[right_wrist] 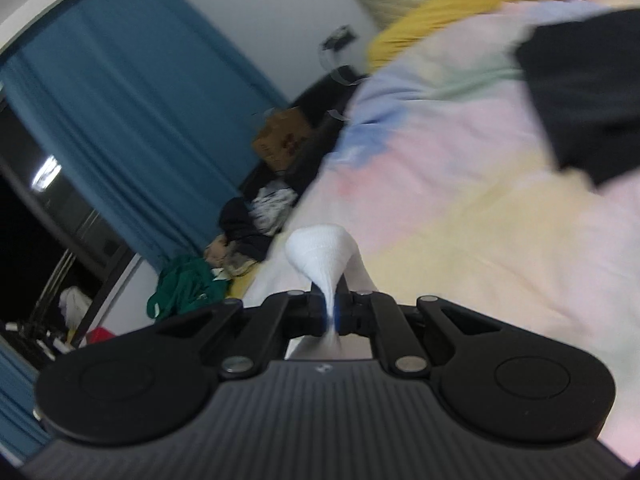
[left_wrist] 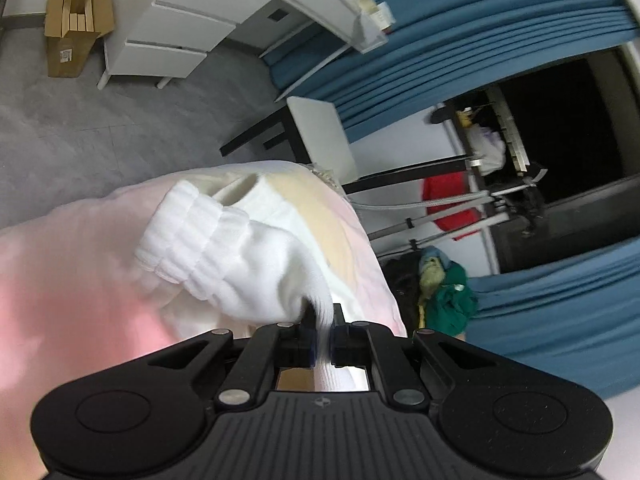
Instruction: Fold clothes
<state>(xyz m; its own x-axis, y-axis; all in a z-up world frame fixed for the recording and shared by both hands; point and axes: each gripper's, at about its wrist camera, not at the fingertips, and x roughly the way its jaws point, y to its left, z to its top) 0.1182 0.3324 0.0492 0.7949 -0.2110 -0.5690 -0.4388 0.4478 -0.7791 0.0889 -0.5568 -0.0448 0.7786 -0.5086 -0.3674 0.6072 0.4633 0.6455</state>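
Note:
My left gripper [left_wrist: 322,320] is shut on a white fleece garment [left_wrist: 224,252] with a ribbed cuff, held above a pastel pink and yellow bedspread [left_wrist: 72,280]. My right gripper [right_wrist: 330,312] is shut on a bunched white piece of the same kind of fabric [right_wrist: 320,256], which sticks up between the pads over the pastel bedspread [right_wrist: 460,220]. A black garment [right_wrist: 584,92] lies on the bed at the upper right of the right wrist view.
A white drawer unit [left_wrist: 168,28], a cardboard box [left_wrist: 72,28] and a small white table [left_wrist: 320,136] stand on the grey floor. Blue curtains [left_wrist: 480,48], a clothes rack [left_wrist: 460,200] and a green clothes pile [left_wrist: 448,292] lie beyond the bed. Yellow pillows [right_wrist: 460,4] sit at the bed's head.

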